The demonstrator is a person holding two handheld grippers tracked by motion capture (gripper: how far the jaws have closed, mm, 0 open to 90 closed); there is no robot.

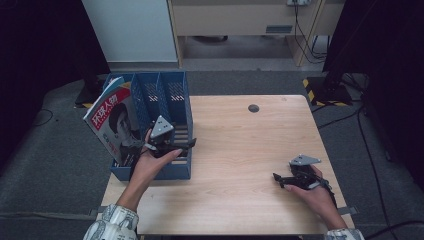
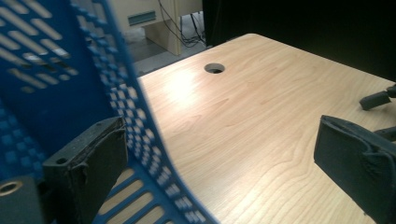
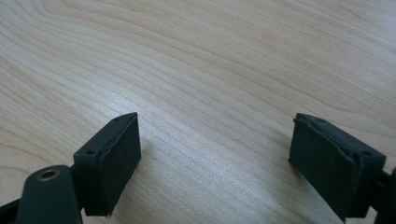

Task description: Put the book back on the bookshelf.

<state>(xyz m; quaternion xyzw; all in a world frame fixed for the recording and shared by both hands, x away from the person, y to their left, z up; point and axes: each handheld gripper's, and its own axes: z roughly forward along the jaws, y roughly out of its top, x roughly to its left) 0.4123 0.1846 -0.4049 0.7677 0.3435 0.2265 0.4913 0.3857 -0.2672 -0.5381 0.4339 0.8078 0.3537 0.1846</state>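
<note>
The magazine [image 1: 114,122] already stands in the left slot of the blue file rack [image 1: 176,95]. The left hand-held gripper [image 1: 172,146] sits wide apart over the rack's right wall, holding nothing. The right hand-held gripper [image 1: 281,180] rests released on the desk [image 1: 240,150], far right of the rack, so little looks left to do.

The blue file rack [image 1: 176,95] stood at the table's left edge, a perforated plastic holder with upright dividers forming several slots open at the top. A magazine [image 1: 113,121] leaned in its leftmost slot, tilted outward to the left (red-and-white cover with a portrait and Chinese characters). The rack's slotted right wall [image 2: 140,135] curved just beside the left gripper [image 1: 186,145], whose jaws stood apart astride it.
</note>
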